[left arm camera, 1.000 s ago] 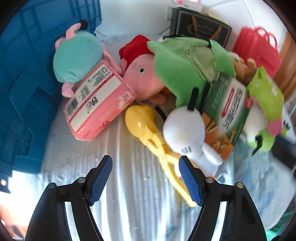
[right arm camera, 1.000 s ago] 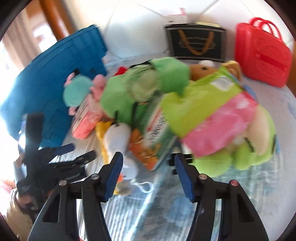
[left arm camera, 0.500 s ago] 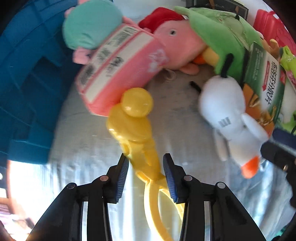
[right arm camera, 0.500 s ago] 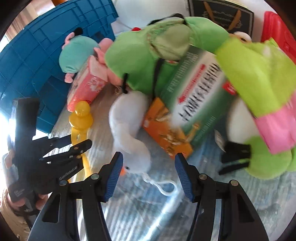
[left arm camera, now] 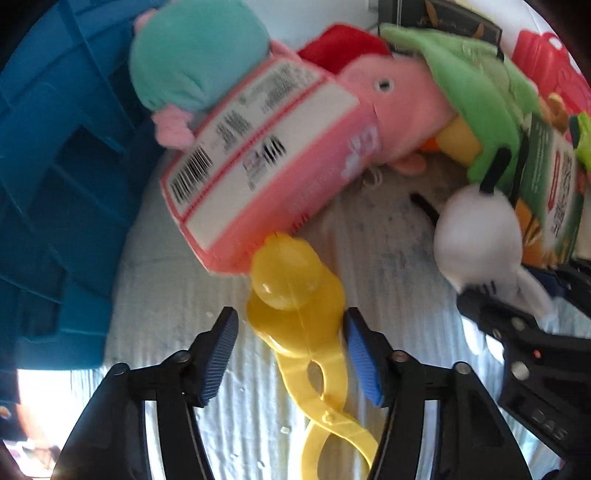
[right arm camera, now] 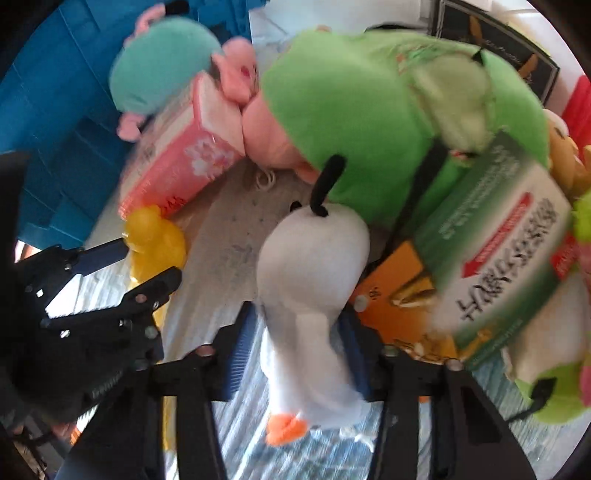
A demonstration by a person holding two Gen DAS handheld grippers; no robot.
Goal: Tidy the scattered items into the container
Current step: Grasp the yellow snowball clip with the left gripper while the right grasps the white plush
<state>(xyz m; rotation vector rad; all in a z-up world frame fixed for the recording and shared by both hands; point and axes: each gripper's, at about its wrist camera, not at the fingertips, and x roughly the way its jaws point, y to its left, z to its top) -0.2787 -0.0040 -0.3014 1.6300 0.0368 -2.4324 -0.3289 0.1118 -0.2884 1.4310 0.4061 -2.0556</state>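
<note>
Your left gripper [left arm camera: 291, 356] has its jaws apart on either side of the yellow duck-shaped tongs [left arm camera: 295, 295]; they have just been opening, and the blue pads stand just clear of the plastic. The tongs lie flat on the white bedspread [left arm camera: 177, 295], long axis running from the looped handles under your gripper away to the duck head, which touches the near corner of the pink tissue pack [left arm camera: 258, 162].

Your right gripper [right arm camera: 295, 347] straddles the neck of the white goose plush [right arm camera: 310, 266]. Its jaws have just been closing, and the pads look to be pressing the fabric on both sides. The goose lies lengthwise along the gripper: orange beak [right arm camera: 284, 428] nearest you, round body pointing away into the pile.

Just beyond the goose, the green and orange box [right arm camera: 491, 266] leans against its right side, and a big green plush [right arm camera: 369, 110] lies over its far end. A pink pig plush [left arm camera: 399, 107] with a red cap is wedged between the green plush and the tissue pack. A teal and pink plush [left arm camera: 195, 59] rests on the pack's far end, against the blue container [left arm camera: 55, 166] that fills the bed's left side. Farthest off are a dark box [left arm camera: 443, 18] and a red plastic case [left arm camera: 550, 70].
</note>
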